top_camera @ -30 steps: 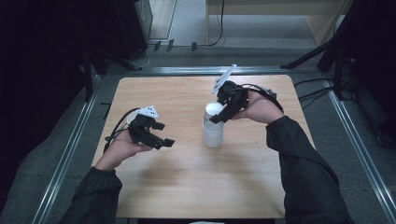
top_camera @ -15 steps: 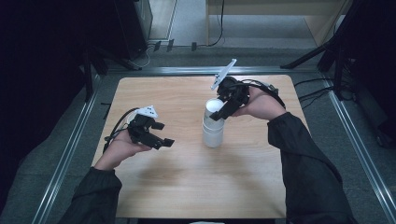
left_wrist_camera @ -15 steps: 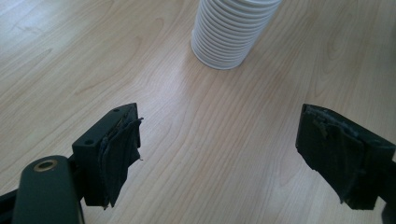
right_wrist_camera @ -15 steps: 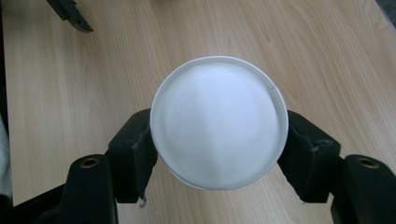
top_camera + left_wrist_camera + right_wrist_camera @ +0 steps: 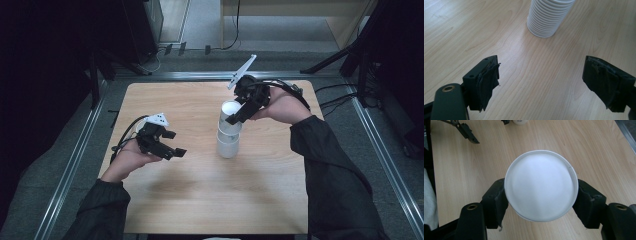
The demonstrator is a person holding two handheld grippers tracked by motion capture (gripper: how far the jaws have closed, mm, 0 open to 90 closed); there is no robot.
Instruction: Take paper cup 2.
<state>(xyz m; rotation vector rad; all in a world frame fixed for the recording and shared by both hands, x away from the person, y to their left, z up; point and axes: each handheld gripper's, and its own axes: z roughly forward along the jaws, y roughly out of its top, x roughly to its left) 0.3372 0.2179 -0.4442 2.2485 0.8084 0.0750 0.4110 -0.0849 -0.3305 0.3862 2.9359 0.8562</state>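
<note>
Right gripper [image 5: 541,202] jaws clamp the top cup [image 5: 541,185] between them, likely to separate it from the stack [image 5: 228,142]. Left gripper [image 5: 541,82] jaws wide, idle over the counter [image 5: 531,75].

In the left gripper view the stack of white cups [image 5: 549,17] is cut off by the top edge, so its upper part is hidden. In the right gripper view the top cup [image 5: 541,185] covers the stack beneath it, and a small white object [image 5: 519,122] at the far edge is cropped and unidentifiable.
</note>
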